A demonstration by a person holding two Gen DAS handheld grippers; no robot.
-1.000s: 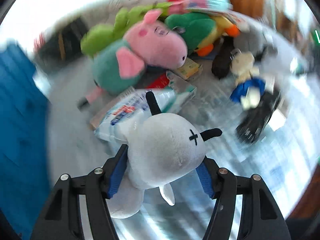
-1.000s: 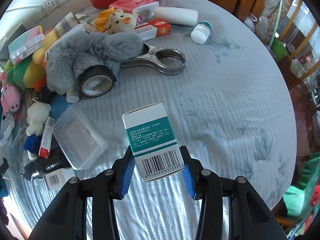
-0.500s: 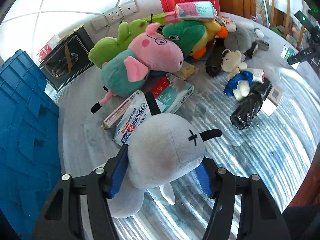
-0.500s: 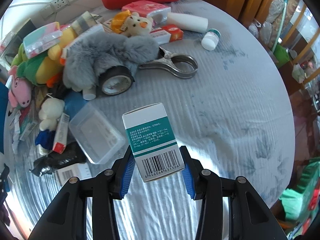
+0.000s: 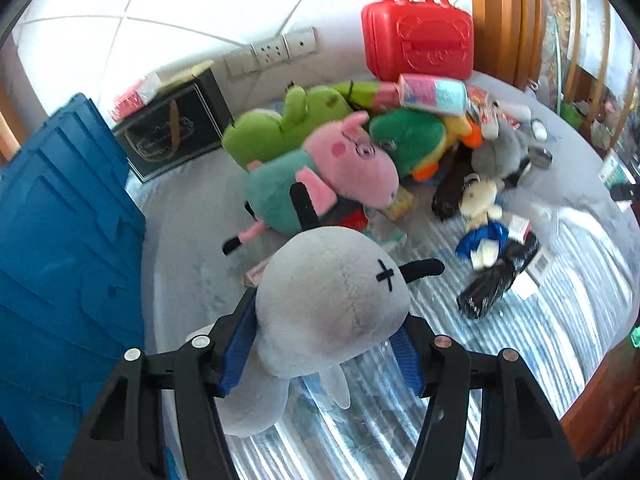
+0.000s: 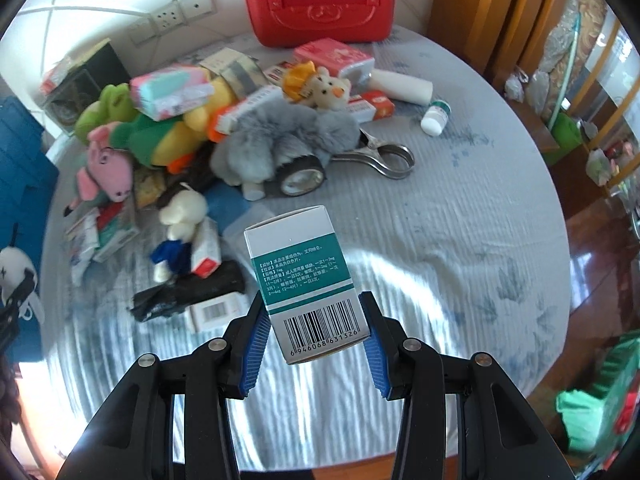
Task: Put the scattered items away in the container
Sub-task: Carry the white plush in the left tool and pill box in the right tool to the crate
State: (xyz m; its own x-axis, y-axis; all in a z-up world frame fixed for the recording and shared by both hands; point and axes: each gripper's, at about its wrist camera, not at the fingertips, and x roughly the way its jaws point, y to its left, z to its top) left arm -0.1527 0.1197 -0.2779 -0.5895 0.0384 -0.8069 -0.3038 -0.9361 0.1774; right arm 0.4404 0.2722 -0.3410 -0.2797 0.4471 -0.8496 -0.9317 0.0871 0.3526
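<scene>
Both hands had just lifted their loads clear of the table (image 6: 460,240), and the clutter below had dropped away in both wrist views compared with a second before. The left gripper (image 5: 324,344) was clamped about half-open on the grey plush toy (image 5: 332,300), its blue pads pressed into the soft body with the black ears and stitched cross eye poking out above. That grip had eased in only slightly as the plush gave. The right gripper (image 6: 312,332) held the green-and-white medicine box (image 6: 304,280) by its barcode end, jaws narrower and unchanged, the box standing up between the pads.

The blue crate (image 5: 68,240), judged to be the container, loomed larger along the left edge of the left wrist view, so the plush looked close to being carried over it. From the right wrist view only a sliver of that crate showed at far left, so the box appeared to have further to travel.

Plenty remained on the table: the pink pig plush (image 5: 348,160), the green plush (image 5: 288,128), the grey fur toy (image 6: 280,136), the tape roll (image 6: 300,176) and the metal clamp (image 6: 380,156).
</scene>
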